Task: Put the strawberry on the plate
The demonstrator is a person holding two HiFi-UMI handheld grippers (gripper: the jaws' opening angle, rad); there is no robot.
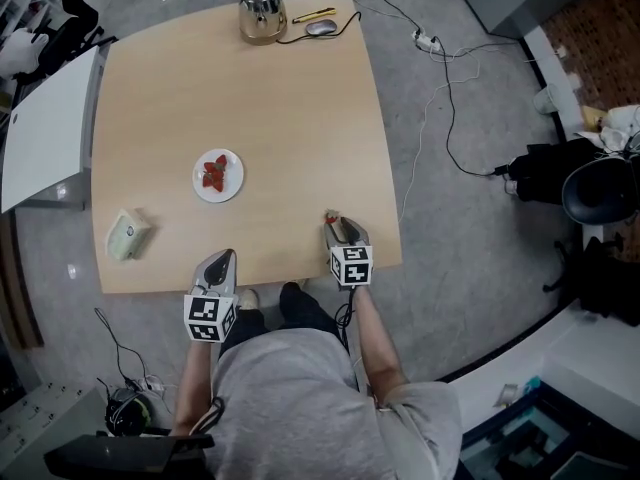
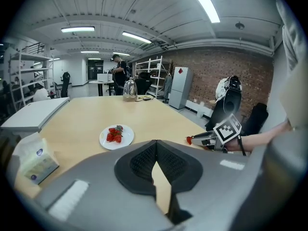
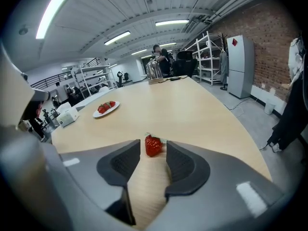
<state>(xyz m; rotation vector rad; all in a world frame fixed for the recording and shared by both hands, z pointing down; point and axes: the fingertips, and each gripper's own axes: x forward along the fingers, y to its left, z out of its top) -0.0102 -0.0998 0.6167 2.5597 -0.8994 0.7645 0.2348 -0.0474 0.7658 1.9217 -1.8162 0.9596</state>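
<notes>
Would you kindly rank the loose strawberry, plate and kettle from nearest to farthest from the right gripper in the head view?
1. Loose strawberry, just ahead of the right gripper.
2. Plate, mid-table, to its left.
3. Kettle, at the far edge.

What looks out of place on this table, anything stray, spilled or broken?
One strawberry lies alone on the bare table near its front edge, between the open jaws of the right gripper, while other strawberries sit on the white plate. Nothing looks spilled or damaged.
</notes>
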